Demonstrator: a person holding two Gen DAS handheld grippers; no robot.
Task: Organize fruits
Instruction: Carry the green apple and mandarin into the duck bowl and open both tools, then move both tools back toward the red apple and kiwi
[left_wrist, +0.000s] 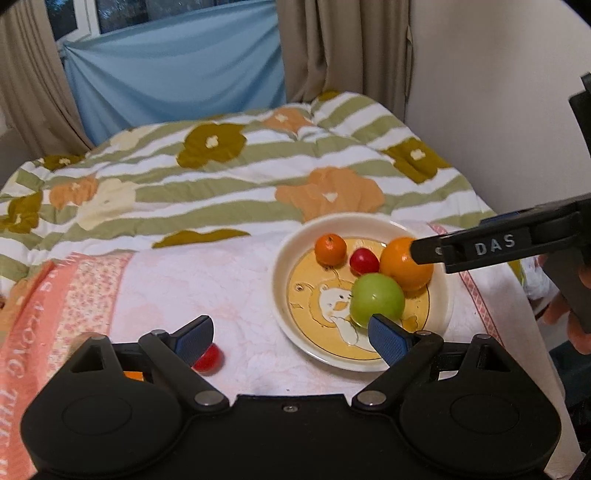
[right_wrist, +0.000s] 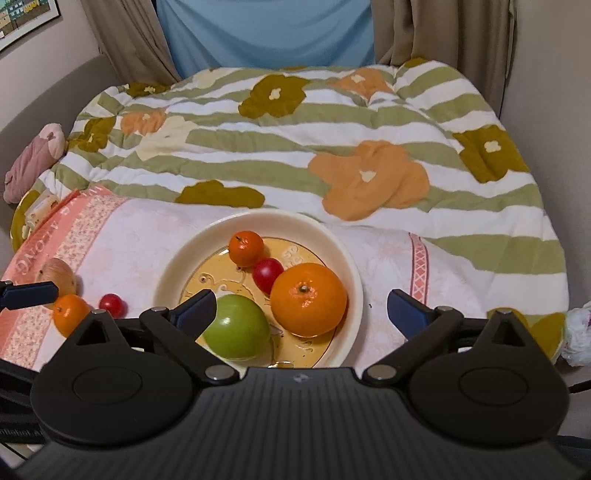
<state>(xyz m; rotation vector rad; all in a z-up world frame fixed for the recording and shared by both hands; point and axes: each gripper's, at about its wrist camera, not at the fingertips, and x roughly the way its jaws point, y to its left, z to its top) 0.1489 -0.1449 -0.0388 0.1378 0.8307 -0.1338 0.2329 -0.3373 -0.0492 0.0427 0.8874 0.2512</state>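
Note:
A cream plate (right_wrist: 347, 266) (left_wrist: 280, 258) with a yellow cartoon centre lies on a pink towel. It holds a green apple (right_wrist: 236, 328) (left_wrist: 376, 299), a large orange (right_wrist: 308, 299) (left_wrist: 402, 266), a small orange (right_wrist: 245, 248) (left_wrist: 330, 249) and a red cherry tomato (right_wrist: 267, 273) (left_wrist: 364, 260). My right gripper (right_wrist: 301, 310) is open and empty just above the plate's near side. My left gripper (left_wrist: 291, 339) is open and empty, left of the plate. A loose red tomato (left_wrist: 208, 358) (right_wrist: 110, 304) lies by the left finger. A small orange (right_wrist: 70, 314) and a brown onion (right_wrist: 61, 277) lie further left.
The pink towel (right_wrist: 122, 240) covers the near part of a bed with a green-striped flowered quilt (right_wrist: 295, 147). Curtains and a blue cloth hang behind. A pink soft toy (right_wrist: 33, 158) lies at the bed's left edge. White crumpled material (right_wrist: 578, 332) sits at the right.

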